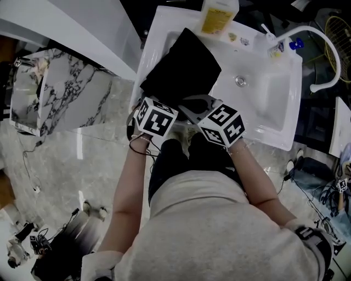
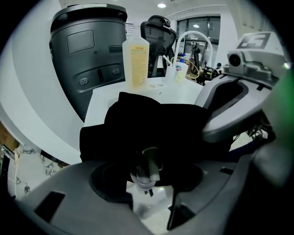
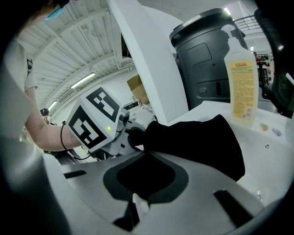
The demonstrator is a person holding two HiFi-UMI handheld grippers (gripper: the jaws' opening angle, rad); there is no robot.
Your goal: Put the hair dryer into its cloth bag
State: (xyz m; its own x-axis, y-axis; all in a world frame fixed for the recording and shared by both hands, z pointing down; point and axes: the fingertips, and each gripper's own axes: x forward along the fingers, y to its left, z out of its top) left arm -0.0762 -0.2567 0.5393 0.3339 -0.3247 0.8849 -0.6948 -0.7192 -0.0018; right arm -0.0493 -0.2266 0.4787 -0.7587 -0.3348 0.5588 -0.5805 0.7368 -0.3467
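The black cloth bag lies on the left part of the white sink counter, its near edge toward me. My right gripper is shut on that near edge of the bag. My left gripper is just left of it at the bag's mouth, with its jaws apart. A small grey stub with a white tag pokes from the bag between them, and the pads do not press on it. In the head view both marker cubes hide the jaws. The hair dryer's body is hidden.
A yellow-labelled bottle stands at the counter's back edge behind the bag. The basin, a curved white tap and small bottles lie to the right. A dark grey bin stands beyond the counter. Marble floor is at left.
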